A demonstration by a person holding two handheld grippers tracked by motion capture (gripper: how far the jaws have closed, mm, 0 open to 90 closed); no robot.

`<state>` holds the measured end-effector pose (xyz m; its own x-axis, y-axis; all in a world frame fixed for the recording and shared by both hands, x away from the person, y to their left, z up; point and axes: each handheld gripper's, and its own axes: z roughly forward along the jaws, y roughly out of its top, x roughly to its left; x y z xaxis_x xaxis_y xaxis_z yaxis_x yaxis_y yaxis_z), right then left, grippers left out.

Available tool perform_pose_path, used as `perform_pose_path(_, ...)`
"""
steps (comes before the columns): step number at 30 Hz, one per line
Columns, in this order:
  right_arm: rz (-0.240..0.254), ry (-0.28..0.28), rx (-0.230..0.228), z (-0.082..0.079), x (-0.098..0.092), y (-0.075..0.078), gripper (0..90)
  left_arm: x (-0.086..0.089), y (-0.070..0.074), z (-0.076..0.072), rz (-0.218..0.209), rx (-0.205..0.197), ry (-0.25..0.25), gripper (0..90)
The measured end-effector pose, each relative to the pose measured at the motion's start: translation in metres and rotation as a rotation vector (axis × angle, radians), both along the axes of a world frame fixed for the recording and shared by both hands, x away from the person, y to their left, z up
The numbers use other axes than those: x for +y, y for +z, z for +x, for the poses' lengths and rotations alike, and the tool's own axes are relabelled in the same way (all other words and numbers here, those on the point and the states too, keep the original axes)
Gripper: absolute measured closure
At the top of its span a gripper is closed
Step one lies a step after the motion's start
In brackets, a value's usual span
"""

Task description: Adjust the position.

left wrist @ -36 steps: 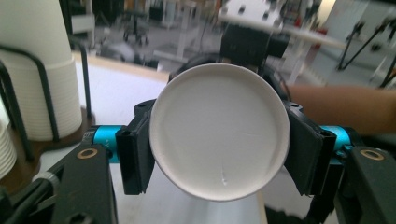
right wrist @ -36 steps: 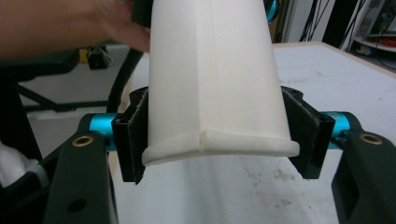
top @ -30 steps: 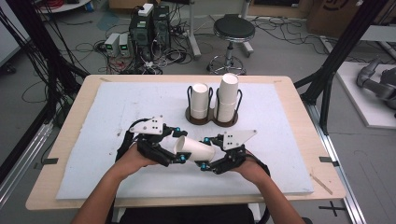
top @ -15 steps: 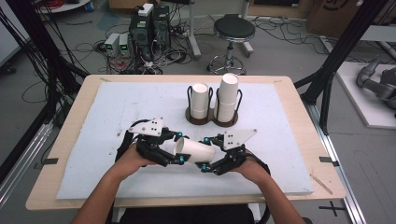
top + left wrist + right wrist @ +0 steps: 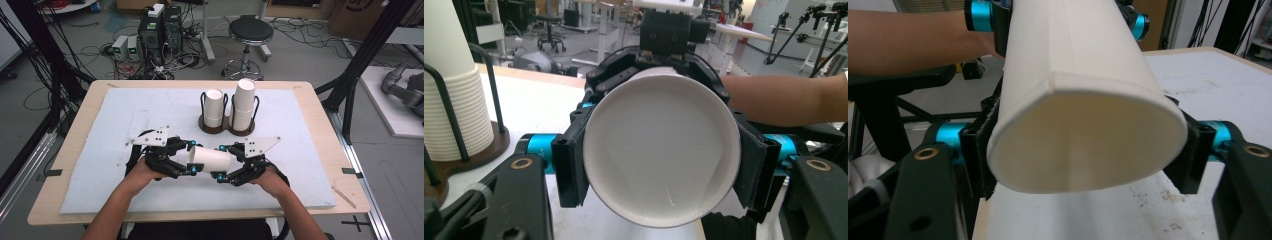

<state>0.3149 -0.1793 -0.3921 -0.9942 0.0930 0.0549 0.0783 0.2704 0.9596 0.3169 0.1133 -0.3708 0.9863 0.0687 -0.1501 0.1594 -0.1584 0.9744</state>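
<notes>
A white paper cup (image 5: 210,160) lies on its side in the air, just above the white mat (image 5: 100,130), held between both grippers. My left gripper (image 5: 192,157) is shut on its left end, having just closed there; in the left gripper view its pads (image 5: 571,167) press the round end of the cup (image 5: 661,150). My right gripper (image 5: 219,162) grips the other end. In the right gripper view the cup (image 5: 1083,135) is squeezed slightly oval between its pads (image 5: 1193,157), and these jaws have just been closing a little on it.
A dark double holder (image 5: 225,127) stands at the mat's middle back, with a short cup stack (image 5: 214,107) and a taller one (image 5: 243,102). The taller stack (image 5: 449,100) shows at left in the left gripper view. Beyond the table are a stool (image 5: 247,32) and computers (image 5: 157,25).
The left gripper's jaws, wide a second ago, have closed on the cup's left end. Both hands have stayed almost where they were, and the right gripper keeps its hold.
</notes>
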Motion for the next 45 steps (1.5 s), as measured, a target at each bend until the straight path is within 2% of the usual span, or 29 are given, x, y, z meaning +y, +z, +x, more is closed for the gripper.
perform_pose_path(3, -0.024, -0.001, -0.018, 0.001, -0.001, 0.0, 33.0, -0.001, 0.0, -0.001, 0.059, 0.003, 0.019, 34.5)
perform_pose_path(5, -0.043, -0.009, -0.026, 0.001, 0.0, -0.001, 33.5, -0.002, 0.002, -0.002, 0.096, -0.009, 0.056, 28.2)
perform_pose_path(7, -0.065, -0.013, -0.026, 0.001, 0.0, -0.001, 33.7, -0.002, 0.004, -0.003, 0.117, -0.017, 0.068, 25.0)
perform_pose_path(12, -0.117, -0.022, -0.028, 0.001, 0.003, -0.002, 33.8, -0.005, 0.002, -0.003, 0.155, -0.027, 0.034, 26.2)
perform_pose_path(13, -0.123, 0.007, -0.013, 0.0, 0.004, -0.003, 33.8, -0.005, 0.001, -0.003, 0.156, -0.026, 0.03, 27.8)
perform_pose_path(14, -0.125, -0.019, -0.024, 0.001, 0.004, -0.003, 33.8, -0.005, 0.0, -0.003, 0.159, -0.029, 0.031, 31.1)
perform_pose_path(16, -0.124, 0.007, -0.009, 0.0, 0.004, -0.003, 33.9, -0.004, -0.001, -0.001, 0.166, -0.018, 0.018, 32.9)
perform_pose_path(18, -0.119, 0.006, -0.002, 0.001, 0.004, -0.003, 33.8, -0.003, -0.003, -0.001, 0.154, 0.001, 0.009, 34.3)
perform_pose_path(19, -0.115, 0.005, -0.001, 0.001, 0.003, -0.003, 33.3, -0.002, -0.003, -0.001, 0.155, -0.002, 0.001, 34.8)
perform_pose_path(24, -0.074, -0.001, 0.024, 0.0, 0.003, -0.002, 26.6, 0.0, -0.002, -0.001, 0.105, -0.005, -0.012, 36.0)
perform_pose_path(26, -0.047, -0.016, 0.039, 0.0, 0.002, -0.001, 21.6, 0.002, -0.002, -0.001, 0.068, 0.0, -0.01, 36.0)
perform_pose_path(28, -0.016, -0.023, 0.057, 0.001, 0.001, -0.001, 20.9, 0.005, -0.002, 0.0, 0.029, 0.001, -0.009, 36.0)
perform_pose_path(30, -0.006, -0.029, 0.067, 0.001, 0.001, -0.001, 21.1, 0.007, -0.002, 0.0, 0.002, 0.003, -0.003, 36.0)
perform_pose_path(32, -0.003, -0.014, 0.064, 0.002, 0.0, -0.001, 27.3, 0.008, -0.002, 0.0, 0.0, 0.003, -0.004, 36.1)
perform_pose_path(36, 0.01, 0.001, 0.053, 0.002, -0.001, 0.0, 30.2, 0.008, -0.005, 0.0, -0.007, 0.011, -0.009, 36.3)
perform_pose_path(42, -0.006, 0.016, 0.038, 0.002, -0.003, 0.0, 34.2, 0.008, -0.007, 0.0, 0.023, 0.02, -0.021, 36.4)
perform_pose_path(45, -0.022, 0.02, 0.034, 0.002, -0.002, 0.0, 35.5, 0.007, -0.007, -0.001, 0.062, 0.023, -0.019, 36.2)
